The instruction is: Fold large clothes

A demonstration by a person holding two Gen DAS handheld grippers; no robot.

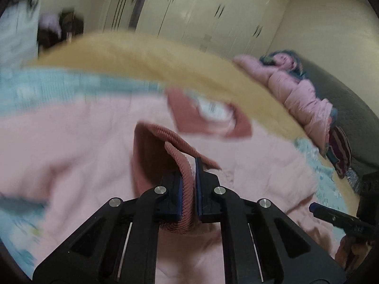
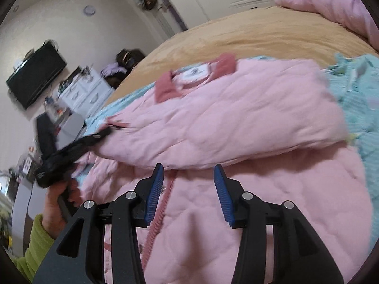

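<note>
A large pink quilted jacket lies spread on the bed, collar with white label at the far end; it also shows in the left wrist view. My left gripper is shut on the jacket's dark-pink ribbed cuff, lifted above the garment. In the right wrist view the left gripper sits at the jacket's left edge, a sleeve folded across the body. My right gripper is open and empty, just above the jacket's lower part near its ribbed placket. It also shows at the right edge of the left wrist view.
The bed has a tan blanket and a light-blue patterned sheet. Another pink garment lies at the far side of the bed. A white dresser and wall TV stand to the left. Wardrobes line the far wall.
</note>
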